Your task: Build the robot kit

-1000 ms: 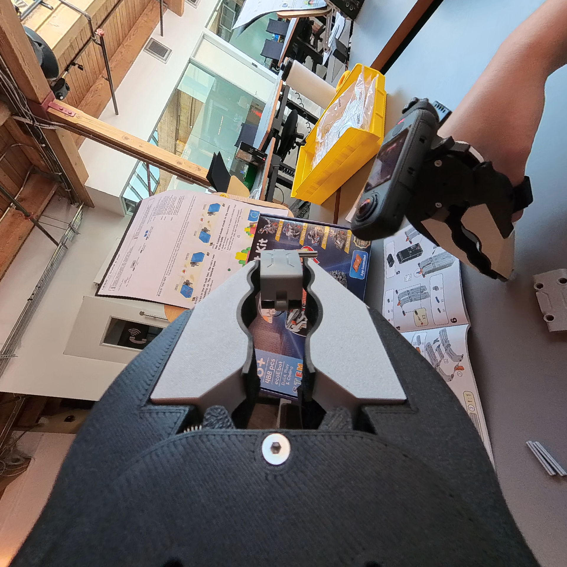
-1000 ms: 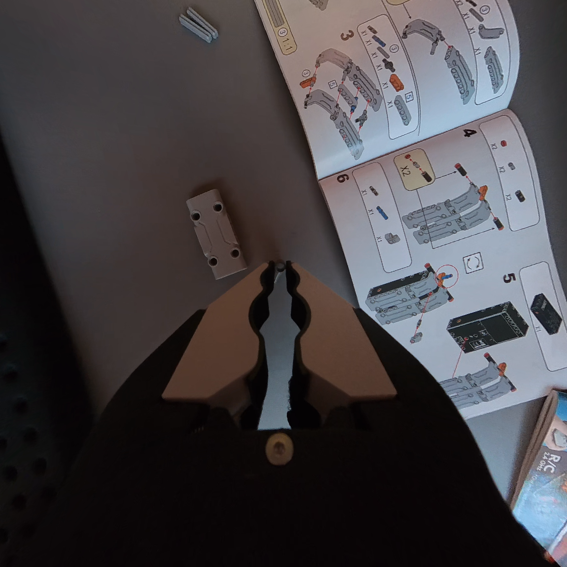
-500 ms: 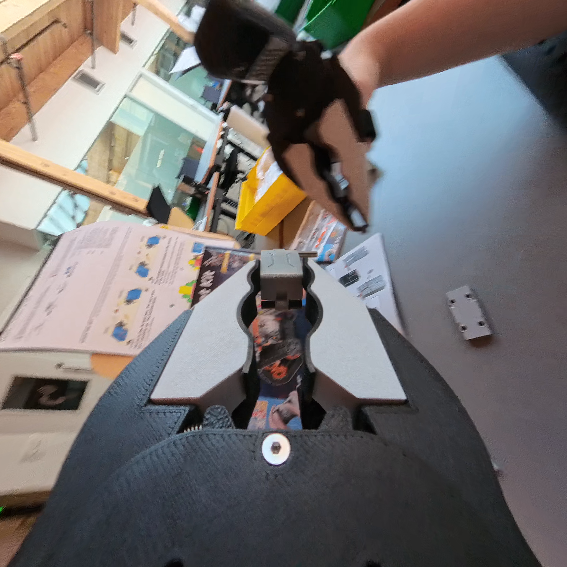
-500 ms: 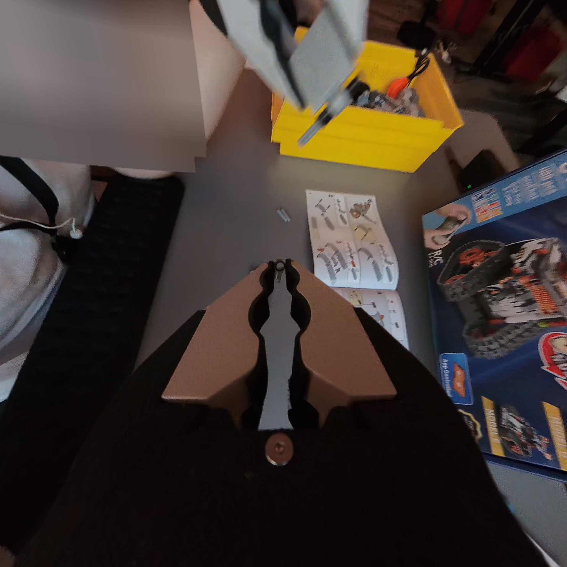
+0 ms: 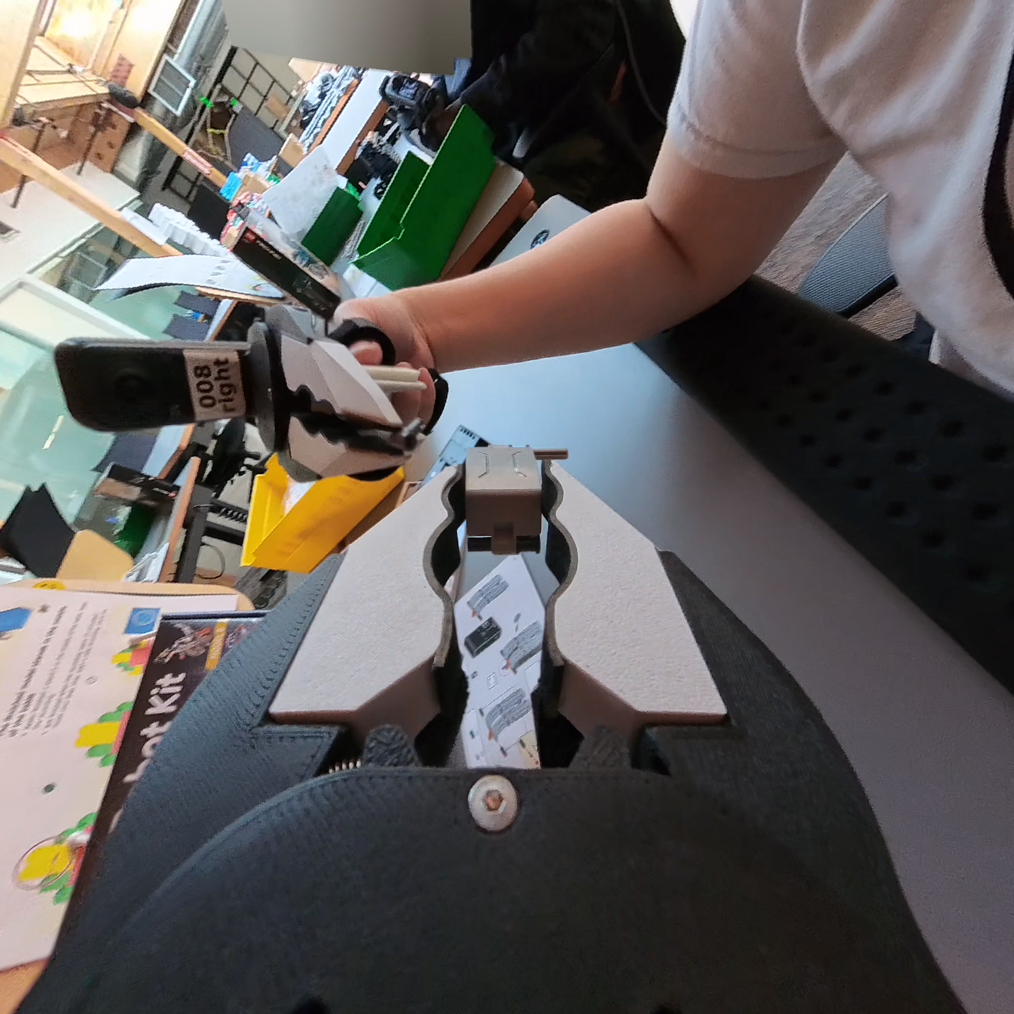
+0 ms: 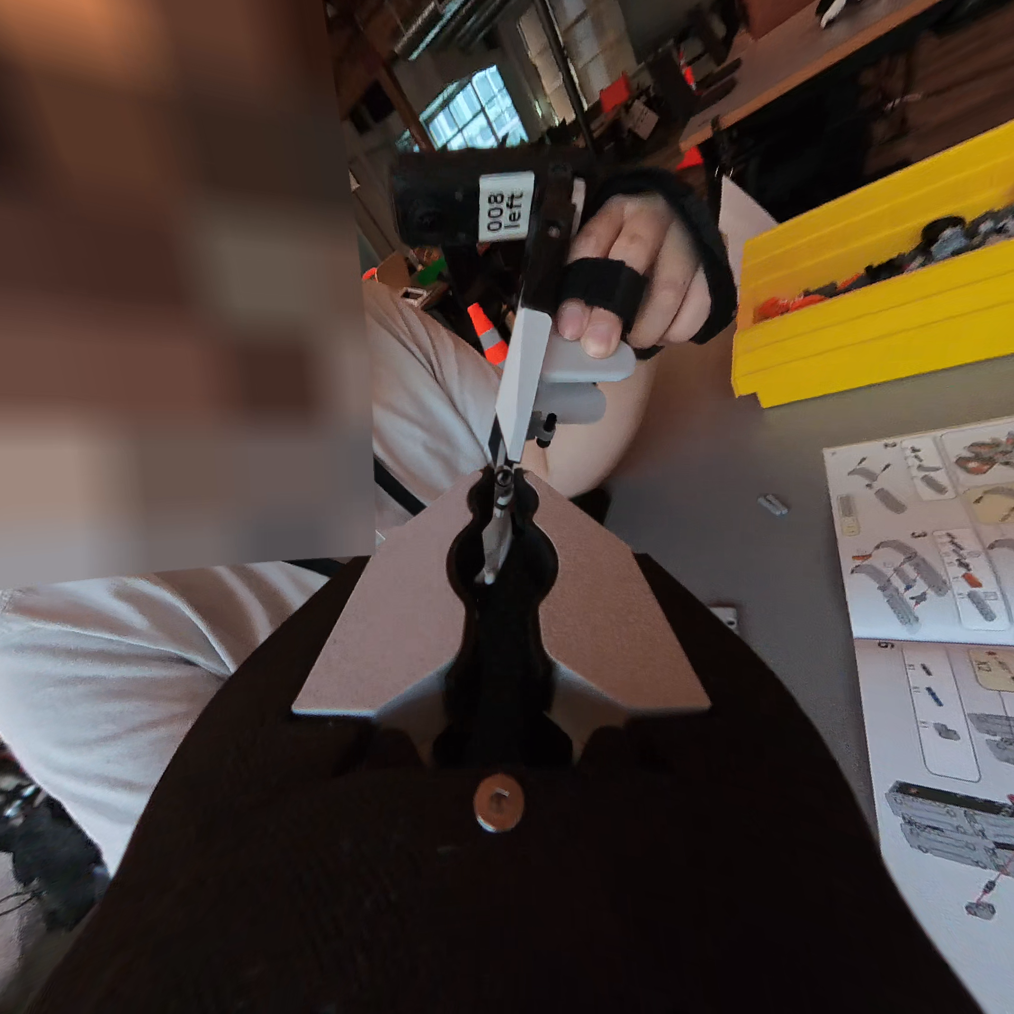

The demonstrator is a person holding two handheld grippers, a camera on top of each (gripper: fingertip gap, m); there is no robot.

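Observation:
My left gripper is shut on a small grey block, held up above the table; a thin pin sticks out of the block's right side. My right gripper is shut on a small grey and black pin. The two grippers face each other tip to tip in the air. In the left wrist view the right gripper is just up and left of the block. In the right wrist view the left gripper shows edge-on, so the block is mostly hidden.
A grey table carries an open instruction booklet, a yellow bin of parts, a dark kit box, a printed sheet and a small grey piece. A person's arm and a black perforated mat are on the right. The gap from one gripper's tips to the other's is roughly 5 cm.
My right gripper has lifted off the table with the pin and turned towards my left gripper. My left gripper has swung round with the block. The tips are now close together.

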